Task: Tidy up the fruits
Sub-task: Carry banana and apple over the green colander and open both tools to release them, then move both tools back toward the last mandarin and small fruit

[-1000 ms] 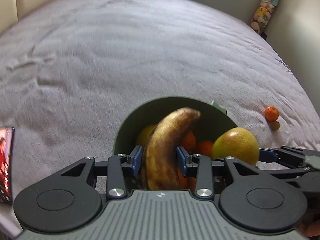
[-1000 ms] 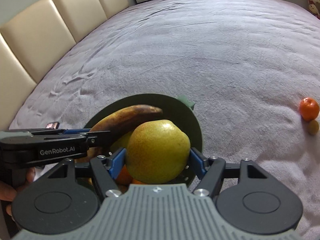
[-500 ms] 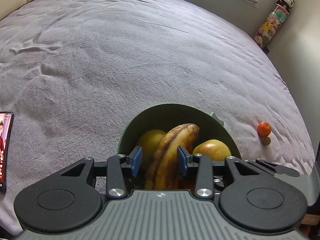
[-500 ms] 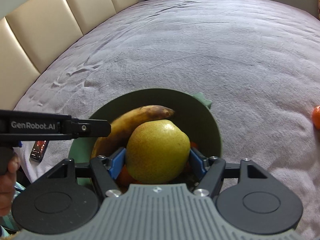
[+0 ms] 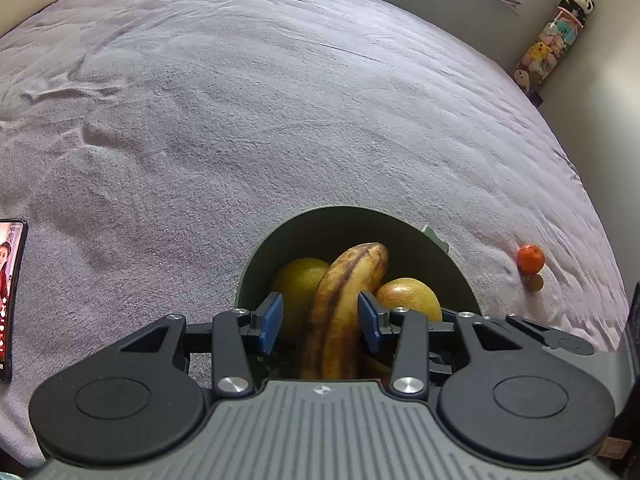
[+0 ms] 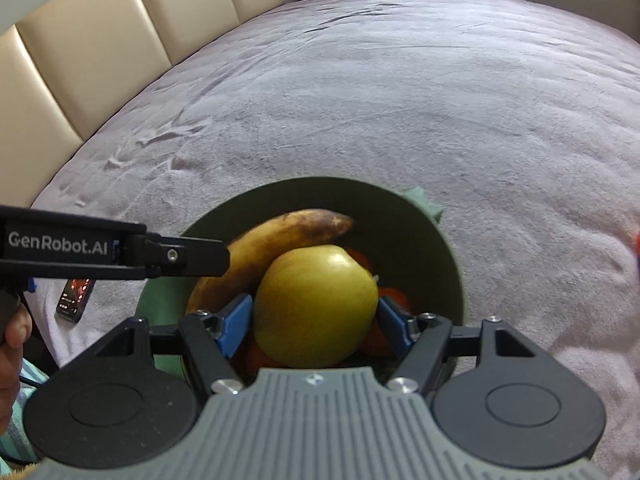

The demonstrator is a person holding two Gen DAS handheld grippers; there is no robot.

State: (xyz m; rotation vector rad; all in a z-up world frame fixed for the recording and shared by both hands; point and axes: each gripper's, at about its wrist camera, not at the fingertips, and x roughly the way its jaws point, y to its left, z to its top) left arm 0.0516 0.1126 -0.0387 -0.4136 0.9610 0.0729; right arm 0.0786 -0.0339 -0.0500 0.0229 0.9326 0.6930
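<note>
A dark green bowl [image 5: 340, 224] sits on the grey bed cover and holds several fruits. My left gripper [image 5: 320, 316] is open around a browned banana [image 5: 344, 300], which lies in the bowl with gaps beside the pads. A yellow fruit [image 5: 296, 280] lies left of it. My right gripper [image 6: 314, 320] is shut on a yellow-green pear [image 6: 316, 304] over the bowl [image 6: 420, 216], above small orange fruits [image 6: 394, 294]. The pear also shows in the left wrist view [image 5: 408, 296]. The banana [image 6: 280, 236] lies behind it.
A tangerine [image 5: 530, 258] and a small brownish fruit [image 5: 534, 282] lie on the cover right of the bowl. A phone [image 5: 10, 300] lies at the left edge, also seen in the right wrist view [image 6: 74, 294]. A padded headboard [image 6: 100, 48] borders the bed.
My left gripper lowered the banana into the bowl and its jaws opened off it. My right gripper brought the pear down over the bowl, still held.
</note>
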